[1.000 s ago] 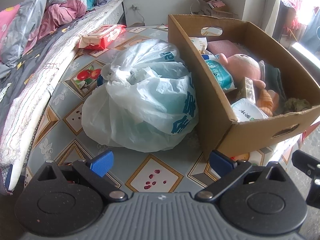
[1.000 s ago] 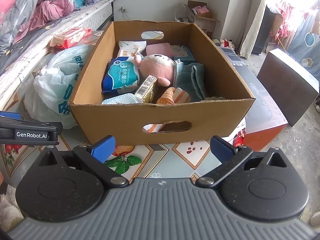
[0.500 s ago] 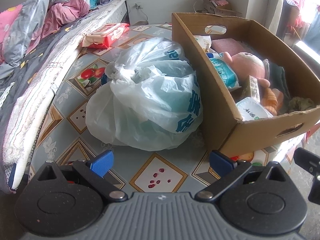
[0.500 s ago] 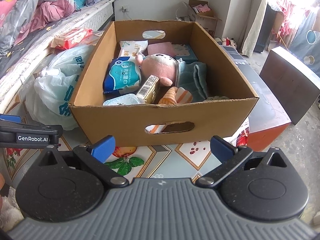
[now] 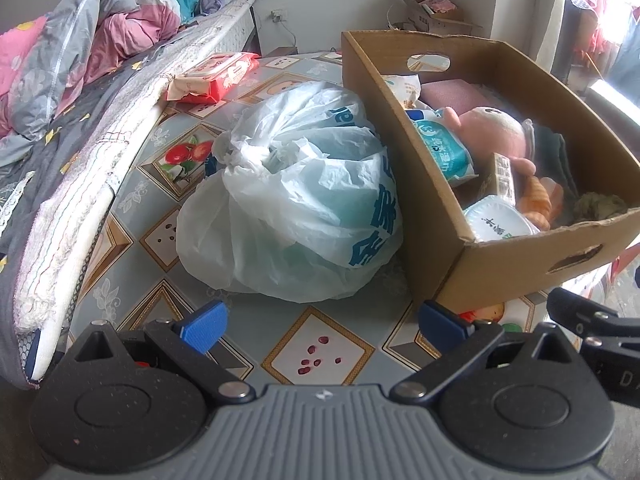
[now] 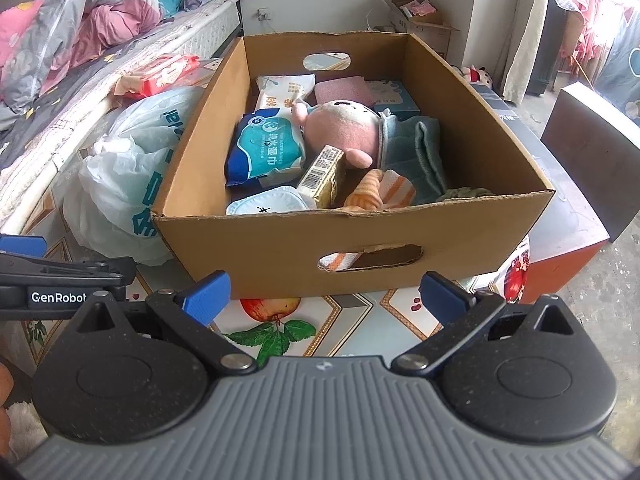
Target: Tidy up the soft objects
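1. My left gripper point(image 5: 324, 326) hung low in the frame with its blue fingertips point(image 5: 205, 325) spread wide apart, holding nothing.
2. My right gripper point(image 6: 325, 295) was also wide apart and empty, at the bottom of its frame.
3. The cardboard box point(image 6: 280, 248) filled the middle of the right view, standing on the patterned table point(image 6: 360, 320).
4. Inside it, a pink plush toy point(image 6: 346, 130) lay at the centre, touching a blue pack of wipes point(image 6: 266, 148) on its left.
5. A teal towel point(image 6: 424, 152) lay to the toy's right, and an orange striped cloth point(image 6: 380, 192) lay near the front wall.
6. A white plastic bag point(image 5: 304, 208) sat centre frame in the left view, pressed against the box's left wall.
7. A red pack point(image 5: 218, 78) lay in the upper left, beside the bed point(image 5: 72, 92).
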Tool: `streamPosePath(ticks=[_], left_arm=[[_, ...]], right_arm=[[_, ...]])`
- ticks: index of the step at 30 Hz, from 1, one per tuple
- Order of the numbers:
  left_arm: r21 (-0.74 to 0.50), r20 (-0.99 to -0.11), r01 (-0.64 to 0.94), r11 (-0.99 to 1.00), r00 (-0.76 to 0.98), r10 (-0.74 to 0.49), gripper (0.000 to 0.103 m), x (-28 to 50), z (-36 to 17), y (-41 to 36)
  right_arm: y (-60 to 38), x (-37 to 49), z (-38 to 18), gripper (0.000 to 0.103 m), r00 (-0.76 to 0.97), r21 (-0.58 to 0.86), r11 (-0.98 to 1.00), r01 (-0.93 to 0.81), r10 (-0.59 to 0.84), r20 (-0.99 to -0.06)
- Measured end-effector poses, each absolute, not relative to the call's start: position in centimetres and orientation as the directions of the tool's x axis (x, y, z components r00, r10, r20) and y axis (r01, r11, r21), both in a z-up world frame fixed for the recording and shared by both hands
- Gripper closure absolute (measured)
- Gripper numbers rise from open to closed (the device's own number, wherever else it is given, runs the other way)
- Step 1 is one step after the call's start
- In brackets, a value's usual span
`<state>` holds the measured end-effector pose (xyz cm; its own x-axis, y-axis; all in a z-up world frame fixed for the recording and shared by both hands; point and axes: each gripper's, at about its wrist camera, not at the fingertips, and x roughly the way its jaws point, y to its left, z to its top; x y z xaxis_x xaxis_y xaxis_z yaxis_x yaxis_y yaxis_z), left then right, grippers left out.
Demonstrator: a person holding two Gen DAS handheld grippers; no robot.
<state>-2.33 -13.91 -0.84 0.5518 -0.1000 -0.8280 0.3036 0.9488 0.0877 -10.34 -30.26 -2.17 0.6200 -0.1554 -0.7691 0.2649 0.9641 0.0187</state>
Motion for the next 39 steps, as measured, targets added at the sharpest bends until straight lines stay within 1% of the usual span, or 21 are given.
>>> streamPosePath(ticks=[39], left_arm=[[0.064,-0.835,0.308,0.949,0.537,-0.118,0.001,-2.17,-0.58,-13.67]], right_arm=[[-29.90,-9.65,-2.09,0.001,0.618,0.000,0.967,0.255,-0.163,-0.769]])
